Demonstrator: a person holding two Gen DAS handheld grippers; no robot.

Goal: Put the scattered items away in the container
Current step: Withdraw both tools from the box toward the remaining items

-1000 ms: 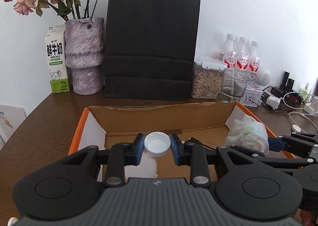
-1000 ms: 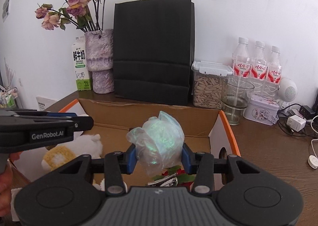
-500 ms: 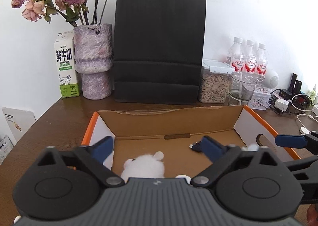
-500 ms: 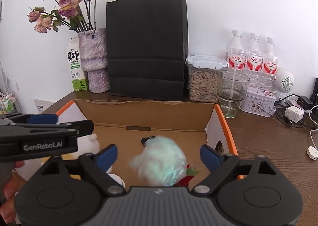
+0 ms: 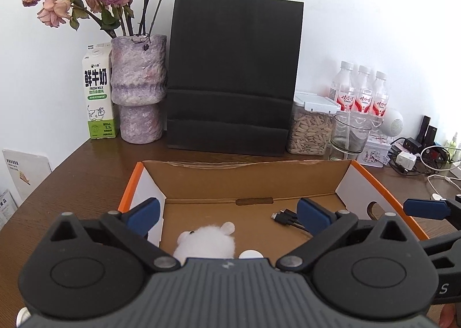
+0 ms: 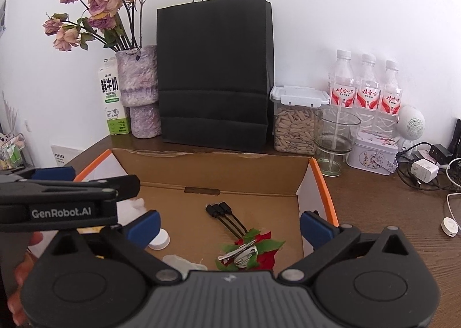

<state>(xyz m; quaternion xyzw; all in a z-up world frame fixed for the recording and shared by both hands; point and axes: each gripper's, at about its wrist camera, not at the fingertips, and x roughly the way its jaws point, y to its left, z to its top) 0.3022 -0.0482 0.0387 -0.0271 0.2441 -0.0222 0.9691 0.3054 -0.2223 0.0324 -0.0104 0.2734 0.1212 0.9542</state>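
Now, box: I see the cardboard box [image 5: 253, 181] with orange rims sitting on the brown counter [image 5: 86, 172], open at the top.
Left gripper: my left gripper [image 5: 227, 214] hangs over the near end of the box, jaws spread wide and released, nothing between the blue pads.
Right gripper: my right gripper [image 6: 230, 222] is over the same box; its jaws are opening, pads well apart with nothing pressed between them.
Plush toy: a white plush toy [image 5: 207, 241] lies on the box floor below the left gripper.
Cap: a white bottle cap [image 6: 159, 240] rests on the box floor near the right gripper's left pad.
Cables: 3 black cable plugs [image 6: 217, 209] lie side by side mid-box.
Flower clip: a red flower with a silver hair clip [image 6: 247, 250] lies just past the cables' near end.
Plastic: a pale crumpled piece [image 6: 181, 263] lies at the near edge, partly hidden by the gripper body.
Backdrop: a black paper bag [image 5: 233, 77] stands behind the box.
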